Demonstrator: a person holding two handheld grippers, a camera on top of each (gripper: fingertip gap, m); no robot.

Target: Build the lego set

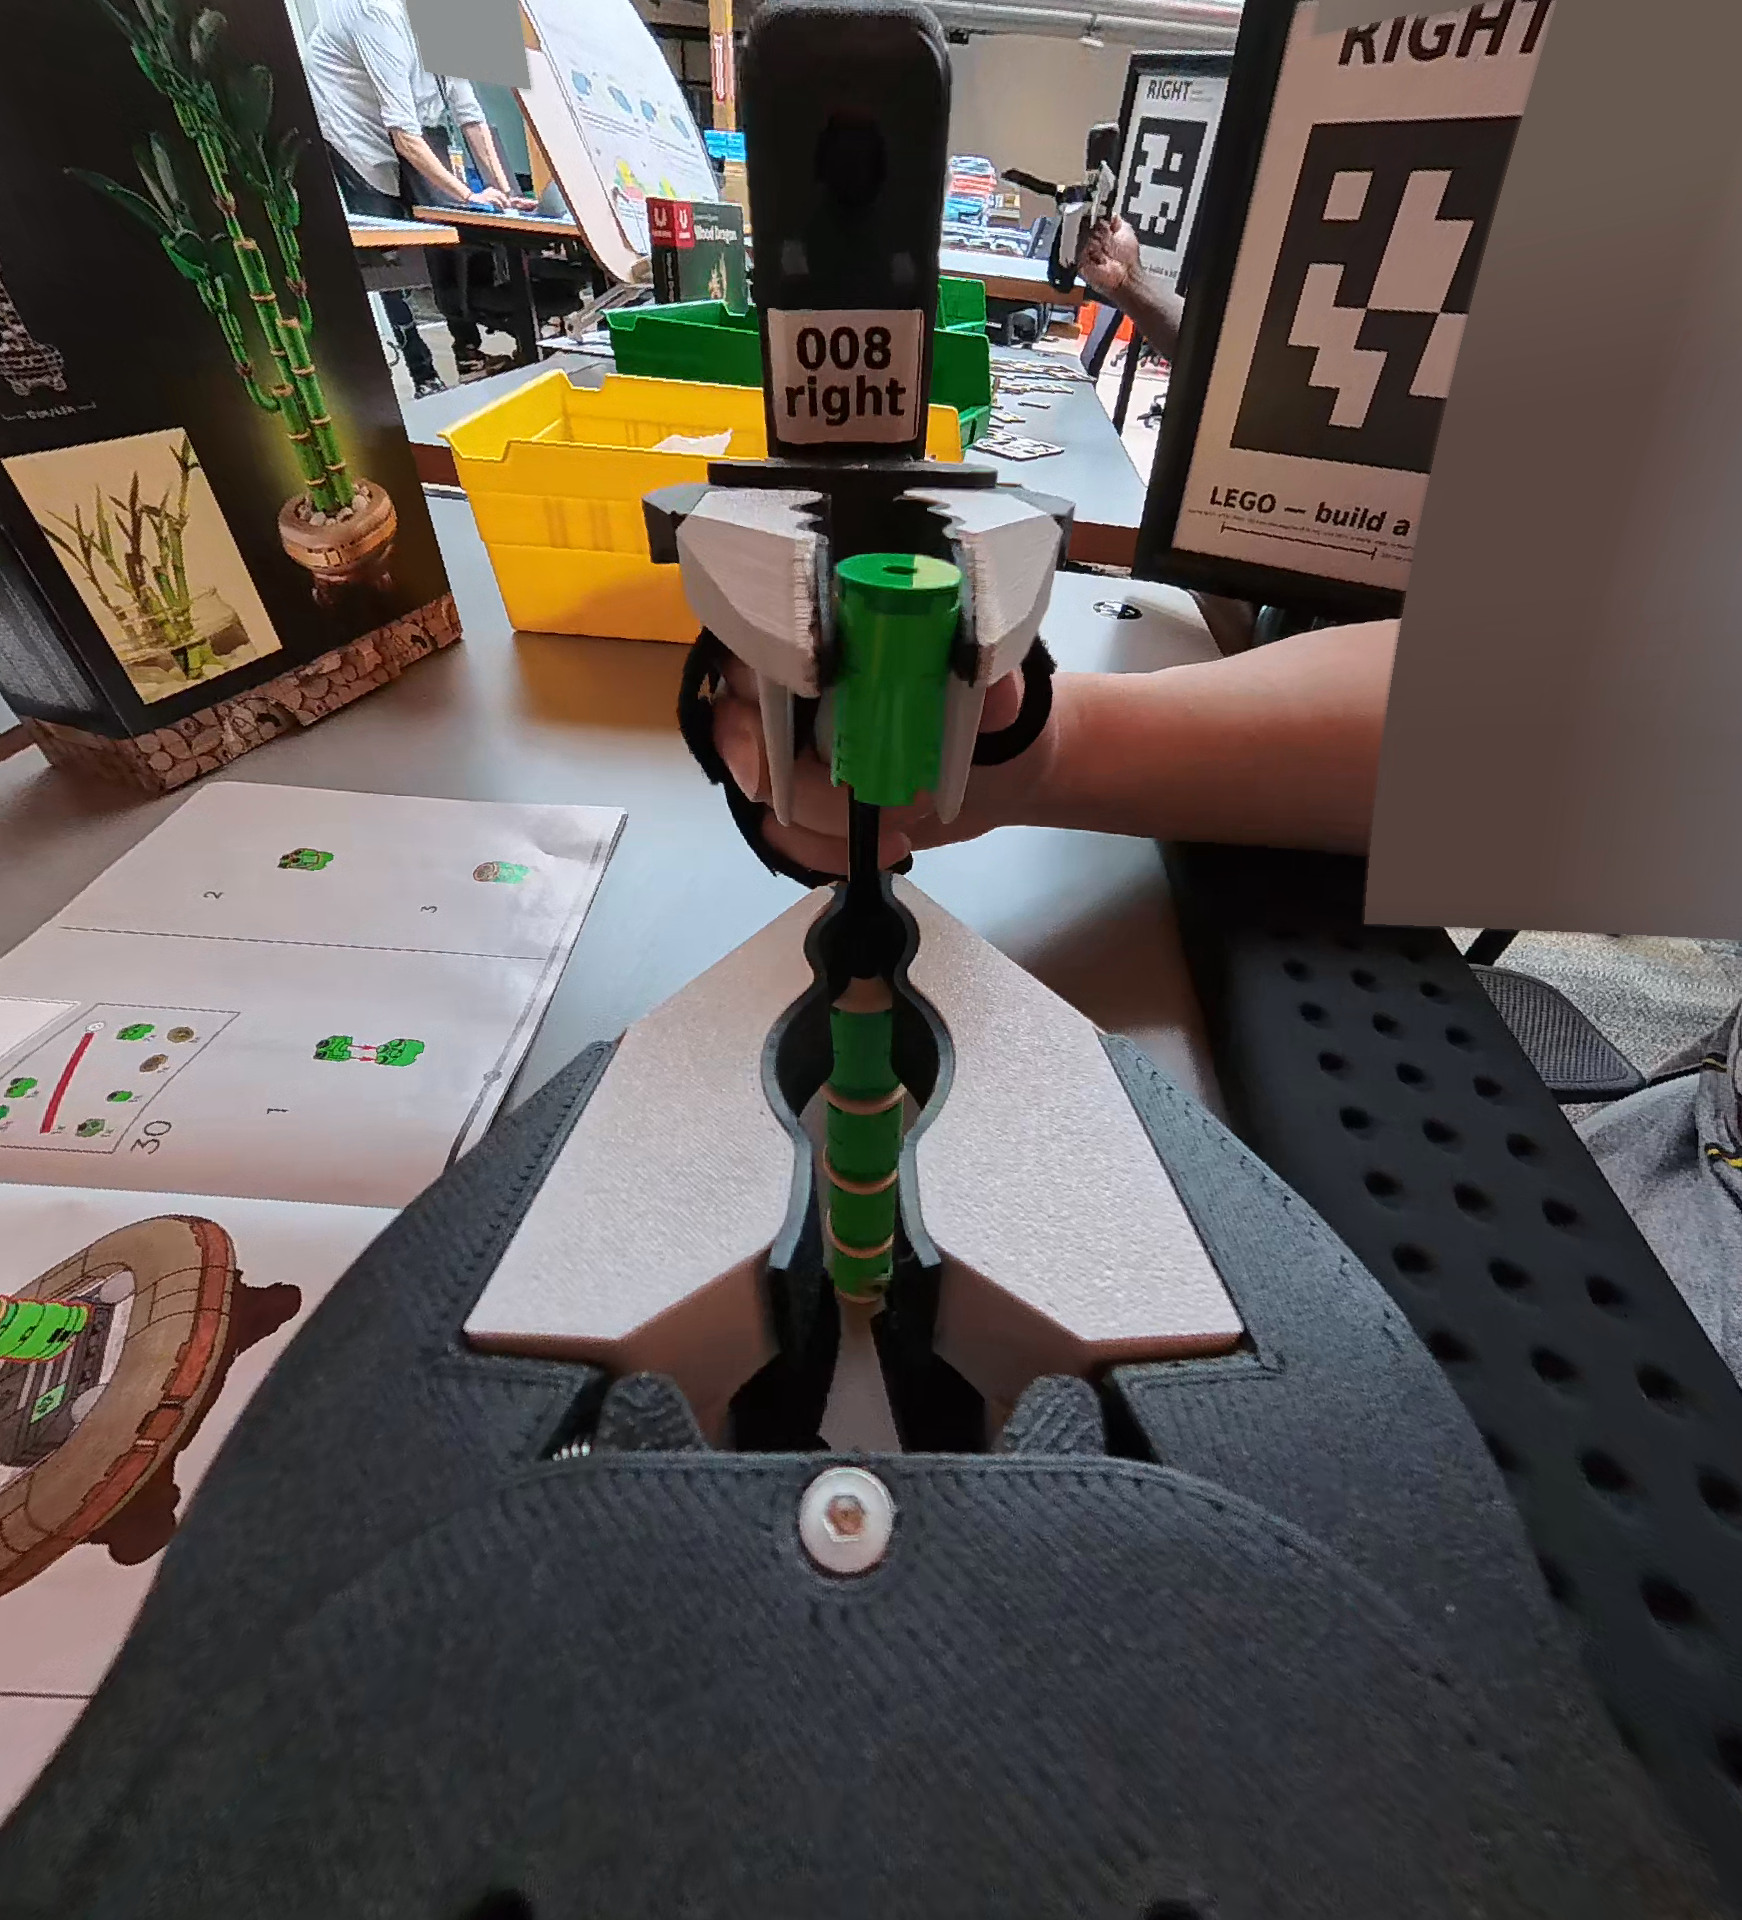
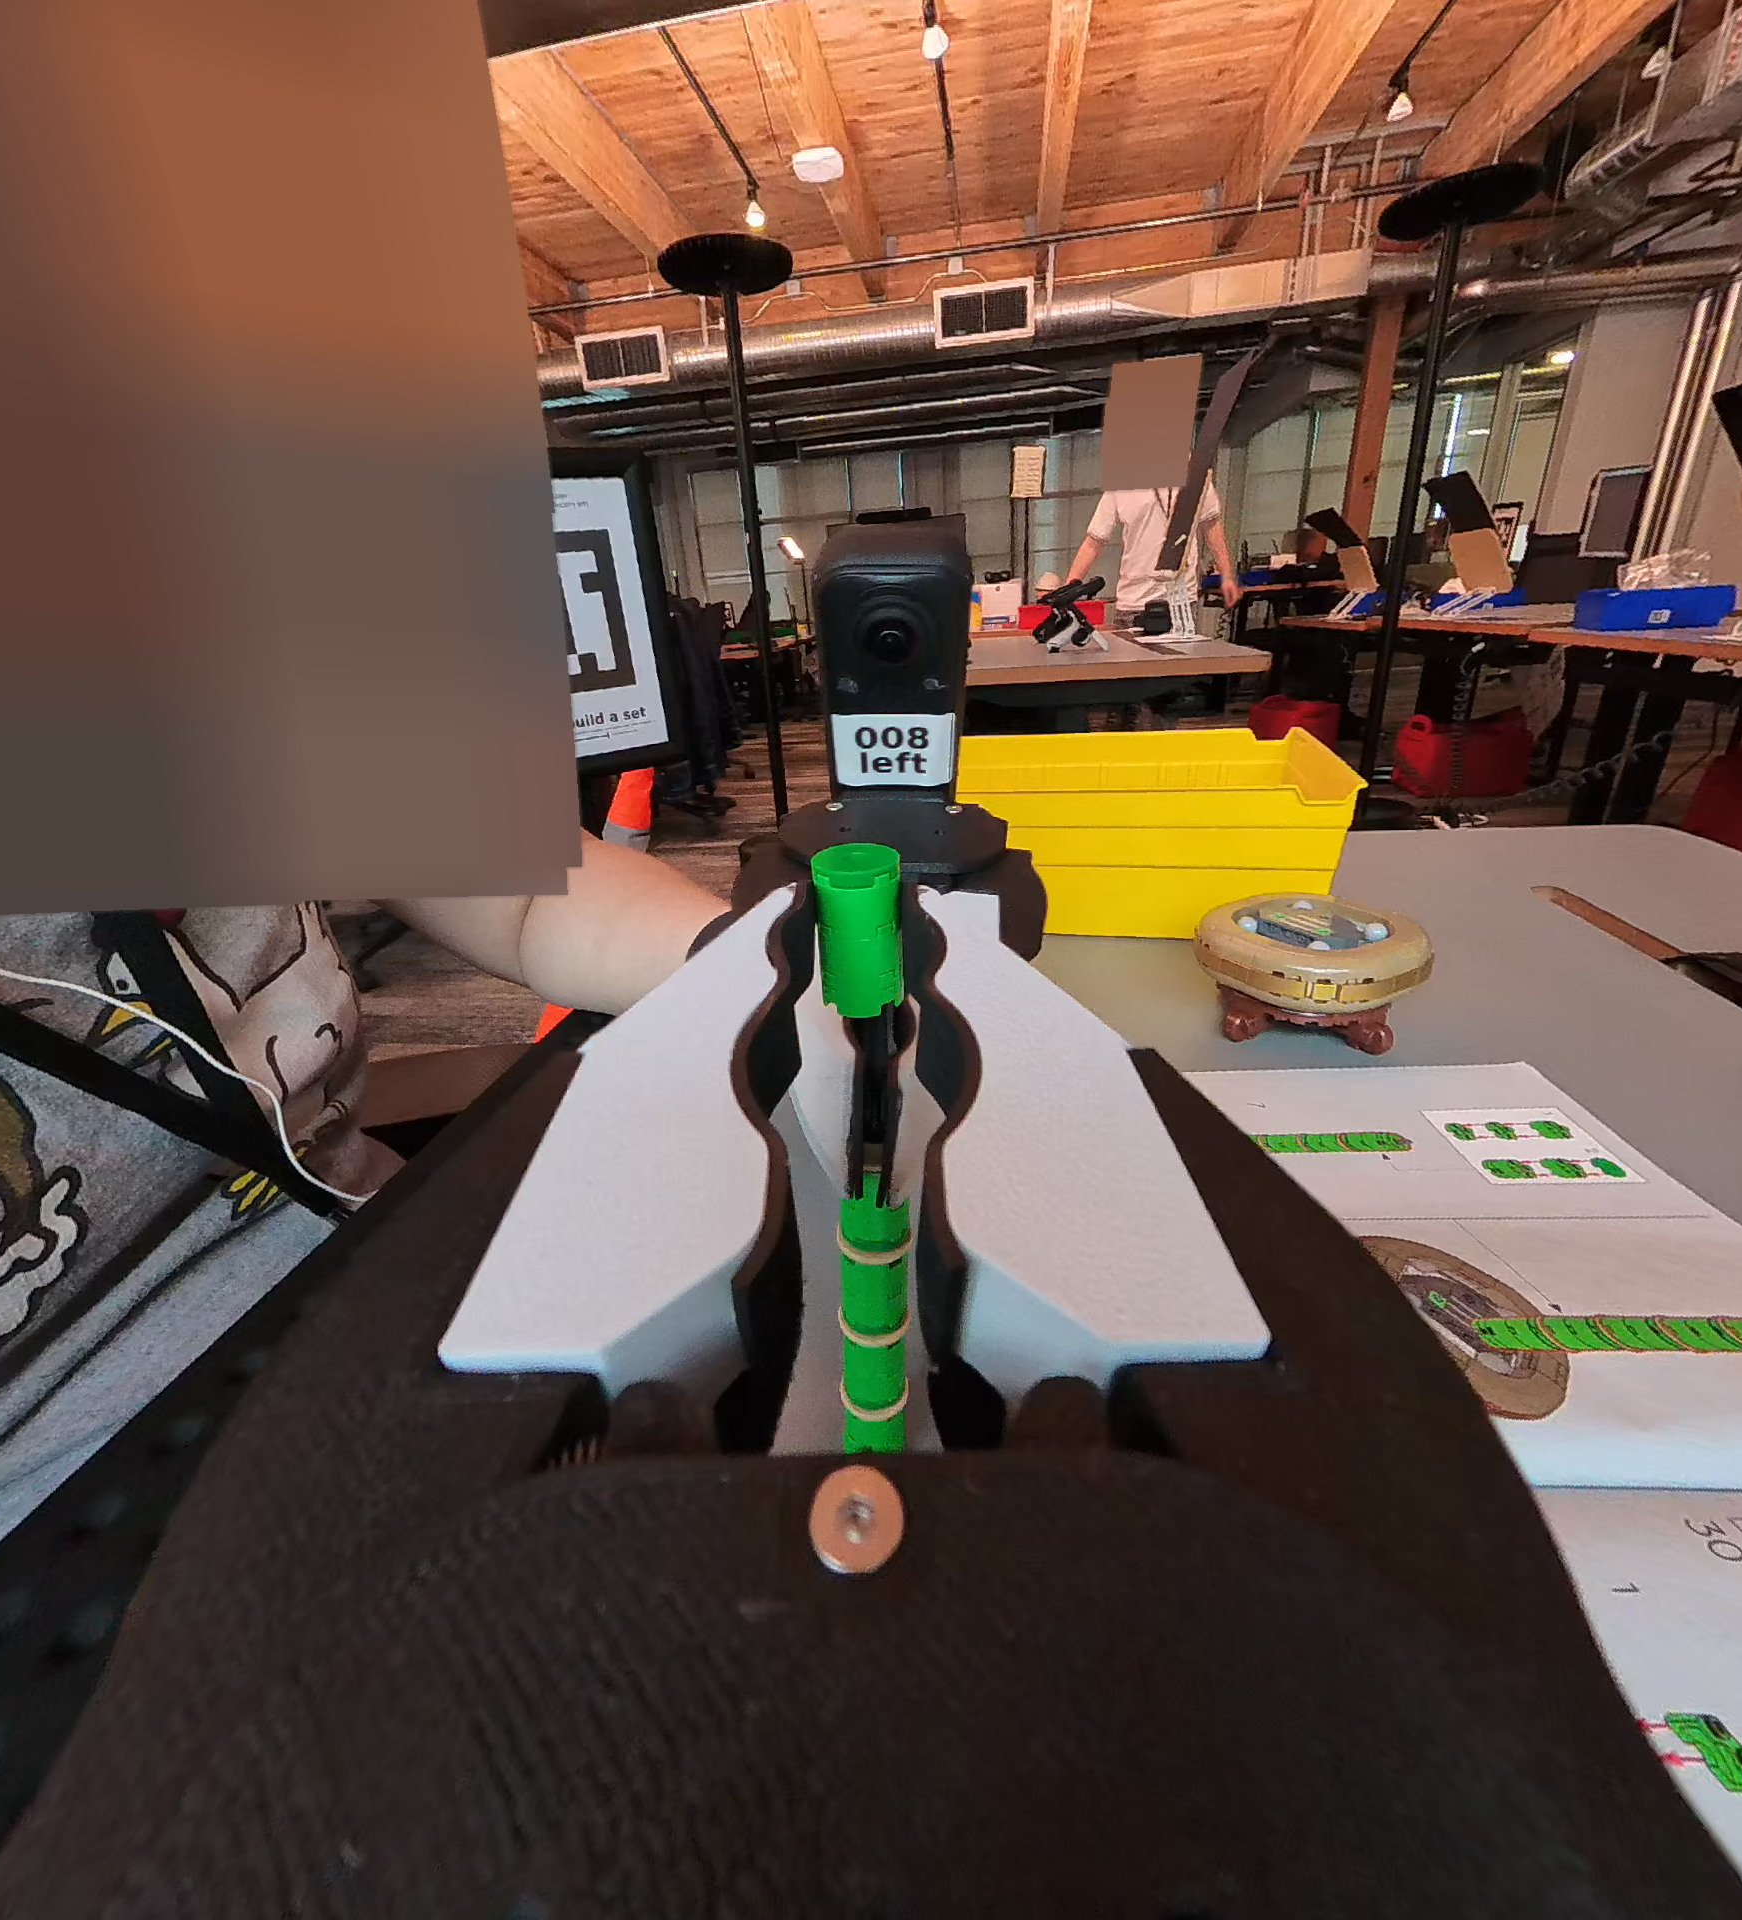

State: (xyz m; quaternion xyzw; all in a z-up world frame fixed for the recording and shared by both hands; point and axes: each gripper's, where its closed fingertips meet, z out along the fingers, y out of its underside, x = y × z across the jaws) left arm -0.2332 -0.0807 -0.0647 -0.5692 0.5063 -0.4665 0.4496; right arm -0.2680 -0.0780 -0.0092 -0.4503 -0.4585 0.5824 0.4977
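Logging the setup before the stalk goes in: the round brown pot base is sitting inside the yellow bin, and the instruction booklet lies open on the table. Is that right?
Not quite. The round brown pot base is not inside the yellow bin; it stands on the table in front of the bin, as the right wrist view shows. The instruction booklet does lie open on the table.

The left tongs and right tongs face each other tip to tip (both clamped tight).
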